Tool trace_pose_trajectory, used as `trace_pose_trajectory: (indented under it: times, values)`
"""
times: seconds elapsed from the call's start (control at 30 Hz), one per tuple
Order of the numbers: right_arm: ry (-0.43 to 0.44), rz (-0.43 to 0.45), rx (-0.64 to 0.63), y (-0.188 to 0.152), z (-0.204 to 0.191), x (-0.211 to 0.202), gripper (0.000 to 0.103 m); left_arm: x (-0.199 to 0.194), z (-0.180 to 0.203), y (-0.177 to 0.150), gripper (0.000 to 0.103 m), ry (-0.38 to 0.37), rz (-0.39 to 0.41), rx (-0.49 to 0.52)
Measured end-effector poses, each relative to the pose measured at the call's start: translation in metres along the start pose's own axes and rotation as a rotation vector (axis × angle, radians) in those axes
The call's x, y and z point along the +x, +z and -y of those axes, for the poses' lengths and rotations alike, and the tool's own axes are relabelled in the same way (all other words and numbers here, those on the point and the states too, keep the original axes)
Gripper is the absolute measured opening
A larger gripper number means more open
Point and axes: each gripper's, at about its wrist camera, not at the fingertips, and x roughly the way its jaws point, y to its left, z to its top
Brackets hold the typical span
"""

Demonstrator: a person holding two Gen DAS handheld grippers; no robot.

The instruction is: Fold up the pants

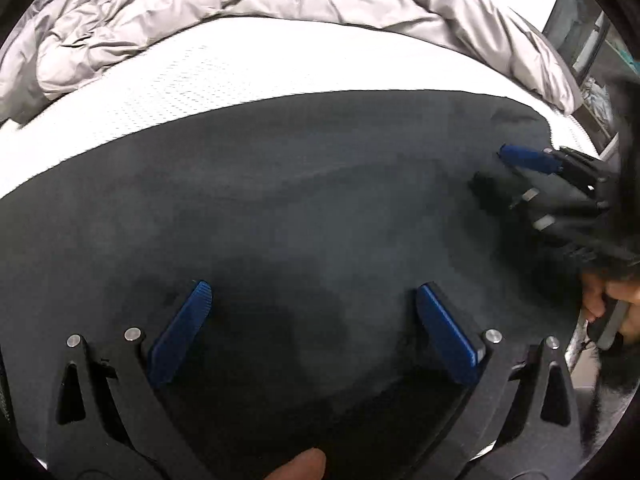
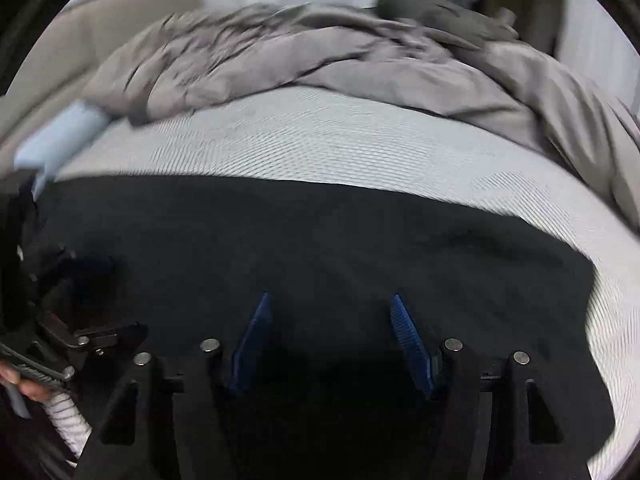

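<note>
Dark pants (image 1: 300, 200) lie spread flat across the near part of a white mattress (image 1: 200, 76). My left gripper (image 1: 313, 288) stands open just over the cloth, with nothing between its blue pads (image 1: 180, 332). At the right of this view my right gripper (image 1: 496, 172) reaches onto the pants near their right end. In the right wrist view the pants (image 2: 320, 232) fill the lower half. There my right gripper (image 2: 331, 297) is open above the fabric, its pads apart and bare. The left gripper's black frame (image 2: 100, 336) shows at the left edge, blurred.
A crumpled grey duvet (image 1: 200, 8) (image 2: 320, 52) is heaped along the far side of the mattress (image 2: 320, 140). A light blue item (image 2: 60, 140) lies at the far left. Shelving (image 1: 592, 52) stands beyond the bed's right edge. A person's hand (image 1: 612, 308) grips a handle.
</note>
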Motion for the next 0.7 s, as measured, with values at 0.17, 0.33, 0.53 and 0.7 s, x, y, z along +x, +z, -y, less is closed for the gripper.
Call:
trace_pose_trajectory:
  times: [0.17,0.33,0.53,0.7]
  values:
    - [-0.199,-0.117,0.034,-0.007,0.019,0.031,0.073,-0.021,-0.067,-0.018,0.102,0.141,-0.003,-0.053]
    - [-0.315,-0.093,0.101,-0.019,0.04,-0.001,0.072,-0.056,-0.153,-0.047,0.102,0.271,0.043,-0.158]
    - [0.061,0.029,0.041,-0.006,-0.043,-0.032,0.072,-0.073,-0.176,-0.066,0.102,0.207,0.07,-0.15]
    - [0.174,-0.077,-0.225,-0.012,-0.154,0.0,0.072,-0.081,-0.183,-0.078,0.102,0.267,0.058,-0.108]
